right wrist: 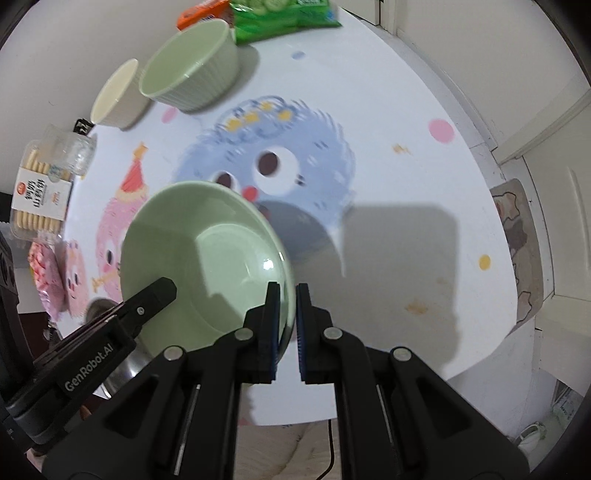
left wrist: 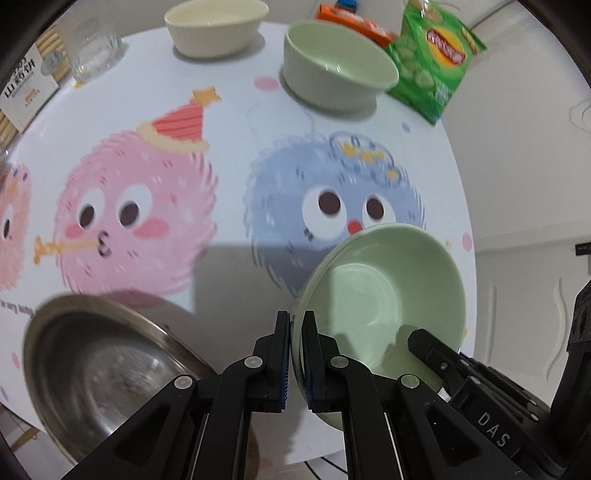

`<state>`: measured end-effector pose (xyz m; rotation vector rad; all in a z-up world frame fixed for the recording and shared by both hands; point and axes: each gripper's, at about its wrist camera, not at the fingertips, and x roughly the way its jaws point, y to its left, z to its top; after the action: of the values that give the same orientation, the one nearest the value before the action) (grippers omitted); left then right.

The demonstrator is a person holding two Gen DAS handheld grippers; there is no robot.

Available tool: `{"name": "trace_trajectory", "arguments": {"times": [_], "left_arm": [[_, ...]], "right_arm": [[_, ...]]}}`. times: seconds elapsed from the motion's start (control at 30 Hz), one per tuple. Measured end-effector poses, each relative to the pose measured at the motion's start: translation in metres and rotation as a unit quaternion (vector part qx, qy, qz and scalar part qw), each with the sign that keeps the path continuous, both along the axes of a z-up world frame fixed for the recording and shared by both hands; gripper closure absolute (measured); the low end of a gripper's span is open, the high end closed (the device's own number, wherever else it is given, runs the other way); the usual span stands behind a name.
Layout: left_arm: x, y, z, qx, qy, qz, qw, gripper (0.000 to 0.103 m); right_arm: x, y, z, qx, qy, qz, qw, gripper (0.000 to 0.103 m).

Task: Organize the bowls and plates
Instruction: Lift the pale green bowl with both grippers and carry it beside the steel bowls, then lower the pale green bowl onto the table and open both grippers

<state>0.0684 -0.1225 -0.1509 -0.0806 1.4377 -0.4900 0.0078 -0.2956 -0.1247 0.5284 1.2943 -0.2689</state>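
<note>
Here the shallow green plate (left wrist: 384, 295) hangs tilted above the table (left wrist: 229, 155), pinched at opposite sides of its rim by both tools: the left gripper (left wrist: 296, 354) has its two dark pads pressed tight on the rim at about 8 o'clock of the plate in the left wrist view, and the right gripper (right wrist: 284, 325) clamps the rim at about 4 o'clock in its own view, one pad inside the dish and one outside. The plate is smooth, glossy, round and holds nothing; its shadow falls on the cloth beneath. At 7 o'clock of the left view sits a steel pan (left wrist: 99, 369), dull grey, round and empty, just beside the left jaws. Toward 12 o'clock stand two deep bowls, a ribbed pale green bowl (left wrist: 332, 66) and a cream bowl (left wrist: 216, 26), both upright and empty, near each other but apart. A green crisp bag (left wrist: 436, 55) lies at 1 o'clock beside the green bowl, with an orange packet (left wrist: 351, 20) behind it. At 10 o'clock a clear glass (left wrist: 94, 51) stands next to a biscuit box (left wrist: 27, 85). The cloth is white, printed with a fluffy pink creature (left wrist: 136, 214) and a blue one (left wrist: 325, 195).
</note>
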Motion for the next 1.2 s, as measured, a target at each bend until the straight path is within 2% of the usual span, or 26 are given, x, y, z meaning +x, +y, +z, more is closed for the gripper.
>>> {"name": "trace_trajectory", "arguments": {"times": [0.33,0.57,0.6,0.63,0.67,0.7,0.73,0.77,0.83,1.0,1.1,1.2], "left_arm": [[-0.008,-0.006,-0.019,0.018,0.003,0.006,0.9998,0.098],[-0.007,-0.013,-0.021,0.029,-0.002,0.004,0.9996,0.096],[-0.006,-0.013,-0.021,0.031,0.000,0.008,0.9995,0.091],[-0.005,-0.012,-0.020,0.035,0.002,0.013,0.9993,0.081],[-0.005,-0.011,-0.018,0.033,0.002,0.016,0.9993,0.076],[-0.003,-0.010,-0.014,0.027,-0.002,0.019,0.9994,0.063],[-0.002,-0.009,-0.010,0.017,-0.008,0.022,0.9996,0.051],[-0.001,-0.008,-0.004,0.012,-0.016,0.025,0.9995,0.045],[0.004,-0.004,0.006,0.001,-0.025,0.033,0.9992,0.019],[0.020,0.001,0.019,-0.007,-0.028,0.057,0.9980,0.018],[0.035,0.004,0.026,-0.012,-0.029,0.073,0.9968,0.017],[0.048,0.002,0.036,-0.014,-0.036,0.084,0.9957,0.016]], "right_arm": [[-0.014,-0.002,-0.020,0.011,0.012,0.010,1.000,0.093],[-0.011,-0.001,-0.021,0.003,0.016,0.025,1.000,0.092],[-0.010,-0.001,-0.021,0.004,0.017,0.027,0.999,0.092],[-0.010,-0.001,-0.020,0.004,0.017,0.029,0.999,0.091],[-0.011,-0.001,-0.020,0.006,0.016,0.029,0.999,0.091],[-0.012,-0.002,-0.019,0.006,0.015,0.028,0.999,0.090],[-0.012,-0.003,-0.018,0.005,0.015,0.027,1.000,0.084],[-0.012,-0.004,-0.015,0.004,0.014,0.025,1.000,0.075],[-0.012,-0.008,-0.007,-0.001,0.002,0.025,1.000,0.066],[-0.002,-0.021,0.021,-0.013,-0.028,0.030,0.999,0.061],[0.009,-0.032,0.036,-0.010,-0.043,0.030,0.999,0.046],[0.022,-0.042,0.046,-0.004,-0.053,0.030,0.998,0.045]]}}
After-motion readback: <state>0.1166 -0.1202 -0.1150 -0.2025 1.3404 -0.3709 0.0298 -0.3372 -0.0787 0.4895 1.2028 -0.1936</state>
